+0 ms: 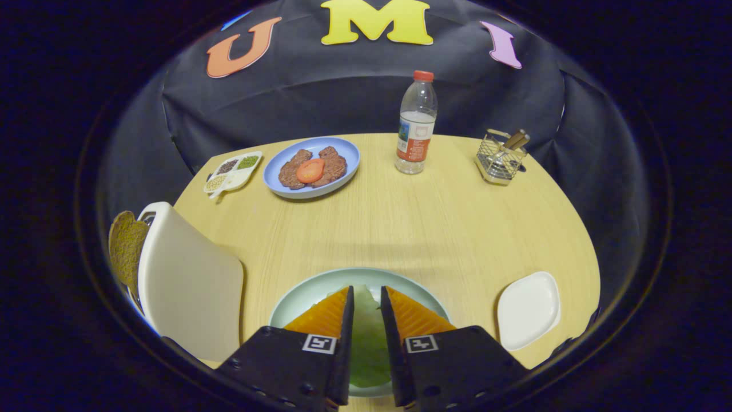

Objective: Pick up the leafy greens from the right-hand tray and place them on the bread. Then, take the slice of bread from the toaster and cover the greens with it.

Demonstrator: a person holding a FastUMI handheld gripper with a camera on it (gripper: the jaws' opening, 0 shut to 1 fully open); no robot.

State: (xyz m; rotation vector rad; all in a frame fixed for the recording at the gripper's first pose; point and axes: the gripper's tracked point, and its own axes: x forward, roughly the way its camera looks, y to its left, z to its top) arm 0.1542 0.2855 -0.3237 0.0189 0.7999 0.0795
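Far beyond the claw sat a blue plate (345, 150) of meat patties (312, 166) with a tomato slice (310, 170), a seasoning dish (233, 170) beside it, plus a water bottle (416, 125) and wire utensil basket (501, 158).

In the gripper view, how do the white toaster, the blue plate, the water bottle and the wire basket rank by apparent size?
Largest to smallest, as they look:
1. White toaster, though it is nearest, which inflates it
2. Blue plate
3. Water bottle
4. Wire basket

The gripper holds leafy greens.
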